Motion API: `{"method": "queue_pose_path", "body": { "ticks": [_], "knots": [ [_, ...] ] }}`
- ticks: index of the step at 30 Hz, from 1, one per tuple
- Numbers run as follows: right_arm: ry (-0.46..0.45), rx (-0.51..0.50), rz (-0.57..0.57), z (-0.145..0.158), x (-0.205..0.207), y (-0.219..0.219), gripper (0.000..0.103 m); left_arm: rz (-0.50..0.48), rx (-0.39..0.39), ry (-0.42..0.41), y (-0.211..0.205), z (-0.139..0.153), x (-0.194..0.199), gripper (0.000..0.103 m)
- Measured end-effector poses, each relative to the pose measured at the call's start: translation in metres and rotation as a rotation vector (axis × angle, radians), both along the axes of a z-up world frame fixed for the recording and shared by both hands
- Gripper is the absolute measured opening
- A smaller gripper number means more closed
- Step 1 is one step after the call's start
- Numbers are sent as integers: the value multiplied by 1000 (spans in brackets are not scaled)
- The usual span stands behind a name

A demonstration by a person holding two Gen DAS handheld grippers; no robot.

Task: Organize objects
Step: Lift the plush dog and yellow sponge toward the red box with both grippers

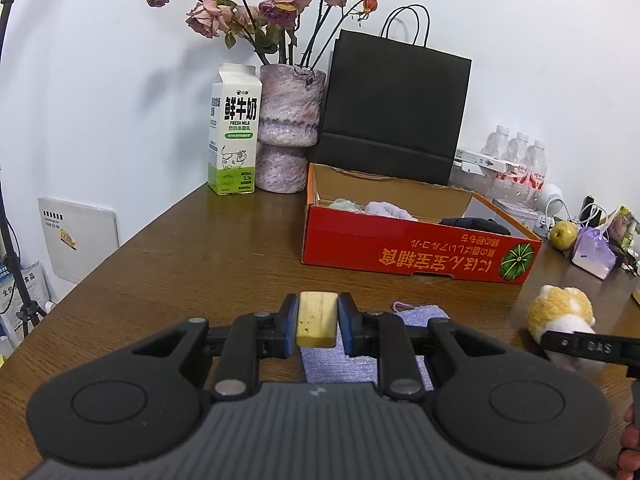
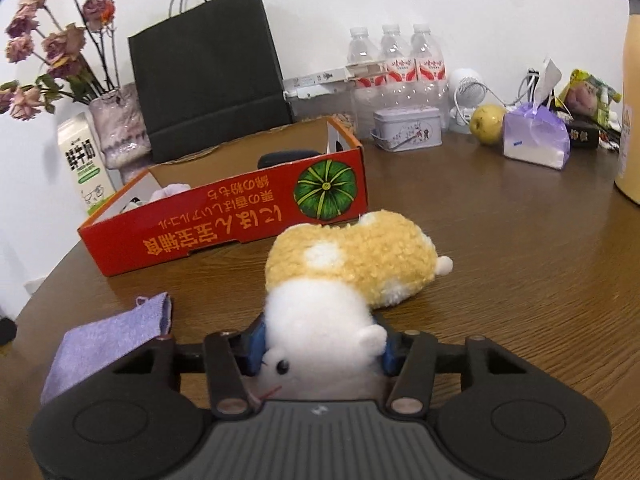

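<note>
My left gripper (image 1: 318, 322) is shut on a pale yellow block (image 1: 316, 312), held just above a purple cloth (image 1: 424, 314) that lies flat on the brown table (image 1: 180, 272). My right gripper (image 2: 322, 348) is shut on the white head end of a yellow-and-white plush toy (image 2: 352, 256), whose body rests on the table. The blue pads (image 2: 256, 344) press into the fur on both sides. In the left wrist view the plush toy (image 1: 560, 308) sits at the right with a black finger across it. An open red cardboard box (image 2: 224, 220) stands behind, with soft items inside.
A milk carton (image 1: 234, 128), a vase of dried roses (image 1: 288, 128) and a black paper bag (image 1: 396, 108) line the back wall. Water bottles (image 2: 396, 68), a tin (image 2: 408, 128), a pear (image 2: 488, 124) and a tissue pack (image 2: 536, 136) crowd the back right.
</note>
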State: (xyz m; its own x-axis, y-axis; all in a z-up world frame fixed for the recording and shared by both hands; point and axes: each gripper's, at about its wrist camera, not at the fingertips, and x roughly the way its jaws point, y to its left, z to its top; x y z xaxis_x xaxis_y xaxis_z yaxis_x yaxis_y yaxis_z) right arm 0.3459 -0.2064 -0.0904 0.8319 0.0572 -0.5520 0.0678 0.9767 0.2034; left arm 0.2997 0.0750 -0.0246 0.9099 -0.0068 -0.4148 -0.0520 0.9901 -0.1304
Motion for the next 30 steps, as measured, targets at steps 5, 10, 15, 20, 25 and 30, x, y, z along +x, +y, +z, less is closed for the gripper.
{"method": "queue_pose_path", "body": {
  "ticks": [5,10,15,20,25,30],
  "knots": [
    [-35,-7,74,3,-13,-2,49,10,-3,12,2,-2,1,21],
    [-85,-36,133,8,-24,6,49,14,-6,5,4,-2,0,21],
    [-117,-63,148,12,-29,12,49,10,4,3,1,-3,0,21],
    [-167,-84,157,16,-32,17,49,-4,10,3,-7,-1,4,21],
    [-212,-77,169,25,-28,24,49,-12,6,2,-18,5,10,21],
    [-242,-73,171,34,-15,34,49,-13,11,18,-29,11,22,21]
  ]
}}
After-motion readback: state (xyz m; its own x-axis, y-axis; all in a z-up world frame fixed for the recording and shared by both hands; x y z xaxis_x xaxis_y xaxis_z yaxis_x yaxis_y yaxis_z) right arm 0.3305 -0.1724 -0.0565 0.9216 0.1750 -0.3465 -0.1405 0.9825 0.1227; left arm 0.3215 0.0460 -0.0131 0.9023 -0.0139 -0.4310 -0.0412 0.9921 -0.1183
